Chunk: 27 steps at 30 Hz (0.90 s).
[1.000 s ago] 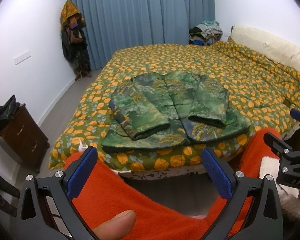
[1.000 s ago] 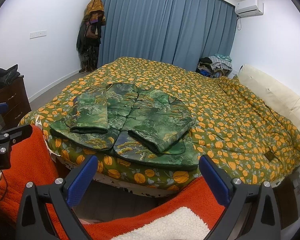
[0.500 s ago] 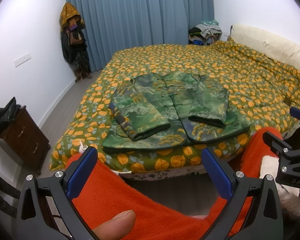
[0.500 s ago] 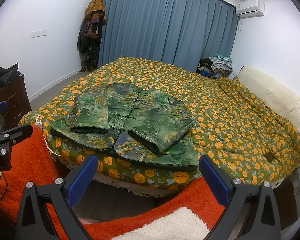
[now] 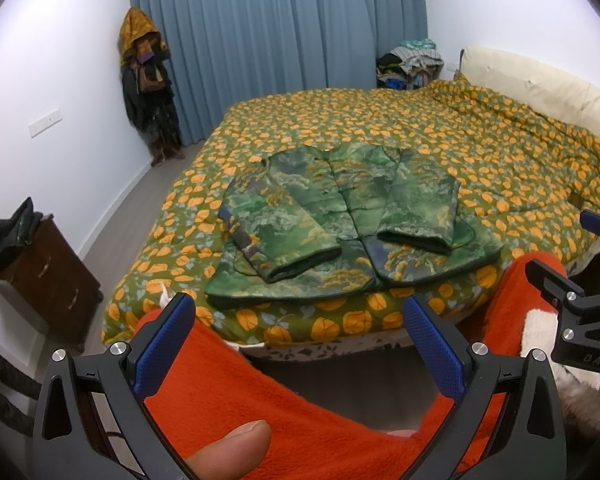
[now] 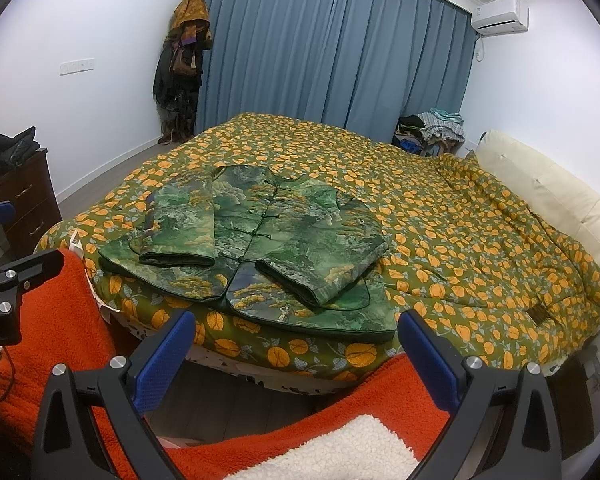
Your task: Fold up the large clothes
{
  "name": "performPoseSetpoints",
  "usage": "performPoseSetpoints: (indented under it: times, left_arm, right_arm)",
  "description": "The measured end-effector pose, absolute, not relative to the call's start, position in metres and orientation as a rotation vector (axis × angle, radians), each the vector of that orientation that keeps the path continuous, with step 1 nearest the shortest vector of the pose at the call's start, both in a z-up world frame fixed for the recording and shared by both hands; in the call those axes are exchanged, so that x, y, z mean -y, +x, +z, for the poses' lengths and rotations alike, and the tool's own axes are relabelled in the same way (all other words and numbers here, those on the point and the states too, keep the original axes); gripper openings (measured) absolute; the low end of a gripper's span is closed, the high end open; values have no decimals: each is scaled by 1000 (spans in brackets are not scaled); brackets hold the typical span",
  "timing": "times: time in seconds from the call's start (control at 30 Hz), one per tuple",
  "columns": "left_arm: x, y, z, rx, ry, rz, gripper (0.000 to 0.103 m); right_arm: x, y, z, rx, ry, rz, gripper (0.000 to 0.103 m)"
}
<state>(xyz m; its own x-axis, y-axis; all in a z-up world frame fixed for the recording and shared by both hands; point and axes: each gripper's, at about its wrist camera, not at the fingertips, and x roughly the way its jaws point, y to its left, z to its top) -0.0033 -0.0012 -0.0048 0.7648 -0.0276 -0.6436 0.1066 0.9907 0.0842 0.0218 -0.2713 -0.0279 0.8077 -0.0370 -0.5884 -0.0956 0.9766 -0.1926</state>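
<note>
A green patterned jacket [image 5: 340, 216] lies flat near the foot edge of the bed [image 5: 500, 168], front up, with both sleeves folded in over the chest. It also shows in the right wrist view [image 6: 256, 236]. My left gripper [image 5: 300, 344] is open and empty, held back from the bed edge, short of the jacket hem. My right gripper [image 6: 296, 354] is open and empty too, also short of the hem. Each gripper shows at the edge of the other's view.
The bed has an orange-flowered green quilt [image 6: 460, 232] and a cream headboard [image 6: 548, 200]. A dark wooden dresser [image 5: 48, 276] stands left by the wall. Clothes hang in the corner [image 5: 148, 88]. A clothes pile [image 6: 432, 128] sits by the blue curtain. An orange fleece garment [image 5: 260, 400] fills the foreground.
Both grippers have barely shifted; the view has crept slightly. The jacket has not moved and both grippers stay open.
</note>
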Motion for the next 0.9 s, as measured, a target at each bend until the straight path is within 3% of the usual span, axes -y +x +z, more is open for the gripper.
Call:
performPoseSetpoints:
  times: [0.9]
  left_arm:
    - [2, -2, -5, -696, 126, -74, 103]
  right_arm:
    - [276, 23, -32, -642, -211, 29, 103]
